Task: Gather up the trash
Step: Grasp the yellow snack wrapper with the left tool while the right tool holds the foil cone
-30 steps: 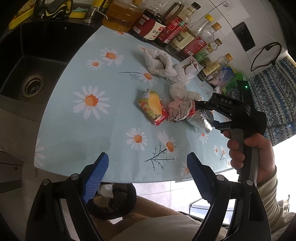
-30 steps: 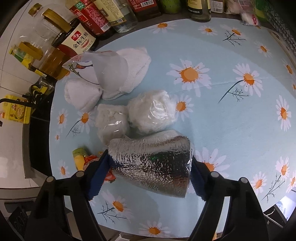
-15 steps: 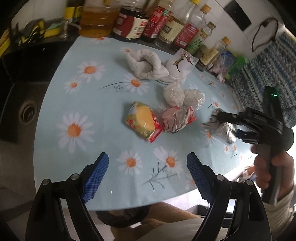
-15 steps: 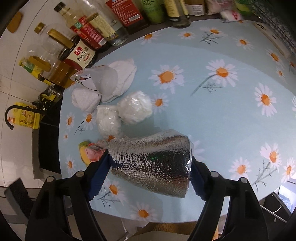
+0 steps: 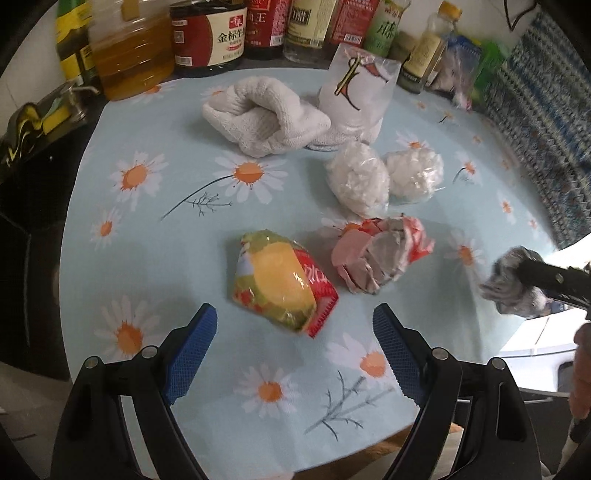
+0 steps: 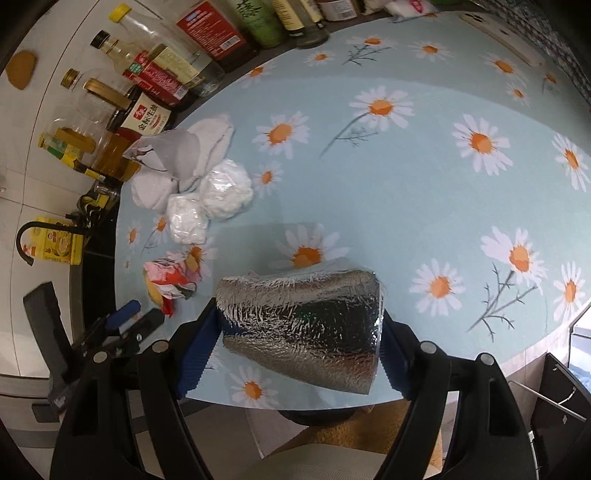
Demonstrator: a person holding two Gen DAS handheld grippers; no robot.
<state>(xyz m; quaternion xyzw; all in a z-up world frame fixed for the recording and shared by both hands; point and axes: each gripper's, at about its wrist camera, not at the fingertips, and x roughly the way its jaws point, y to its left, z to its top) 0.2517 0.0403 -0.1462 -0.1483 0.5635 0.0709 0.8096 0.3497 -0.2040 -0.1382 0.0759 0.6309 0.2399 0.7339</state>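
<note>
My right gripper [image 6: 299, 350] is shut on a silver foil bag [image 6: 303, 325] and holds it above the table's near edge; it shows blurred at the right of the left wrist view [image 5: 517, 284]. My left gripper [image 5: 295, 350] is open and empty, just short of a yellow-and-red snack wrapper [image 5: 280, 284]. A crumpled pink-and-grey wrapper [image 5: 380, 254] lies right of it. Two clear bags of white stuffing [image 5: 358, 181] [image 5: 415, 175] lie behind. The left gripper shows in the right wrist view [image 6: 129, 321].
A white towel [image 5: 262, 118] and a printed clear bag [image 5: 354, 92] lie at the back of the daisy tablecloth [image 5: 147, 236]. Bottles of oil and sauce [image 5: 210, 33] line the far edge. A dark sink counter [image 5: 29, 177] is on the left.
My right gripper has lifted the foil bag and carried it back toward the table's near edge. My left gripper has moved forward over the table, closer to the yellow wrapper.
</note>
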